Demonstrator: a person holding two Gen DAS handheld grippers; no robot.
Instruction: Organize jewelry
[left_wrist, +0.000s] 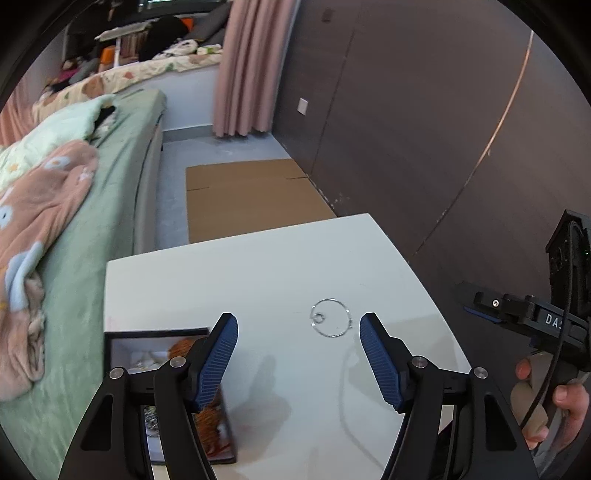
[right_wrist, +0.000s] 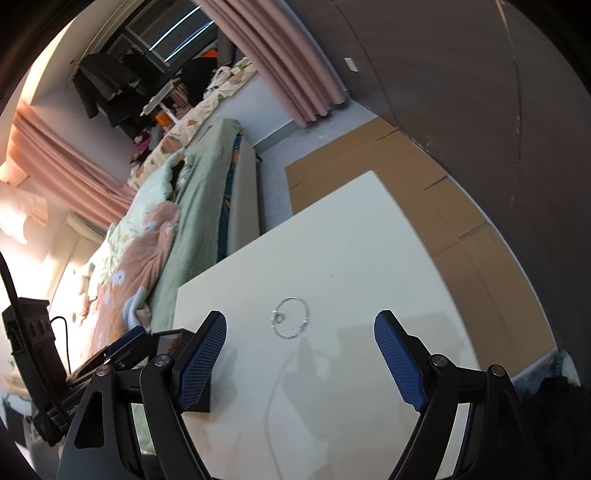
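While both grippers are hovering over white table (left_wrist: 258, 266), thin wire bangle (left_wrist: 330, 317) with small ring (left_wrist: 318, 317) inside its loop is lying flat, well apart from open jewelry box (left_wrist: 155, 354) at table's left edge. Left gripper (left_wrist: 298, 360) is standing spread, empty, bangle just ahead between fingertips. Right gripper (right_wrist: 300, 360) is gaping equally wide, empty, bangle ahead, left of centre. Left seeming nearer.

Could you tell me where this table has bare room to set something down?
The white table is bare along its far edge, beyond the bracelet, and on the near right. It is crowded only at the near left corner, where the open box sits.
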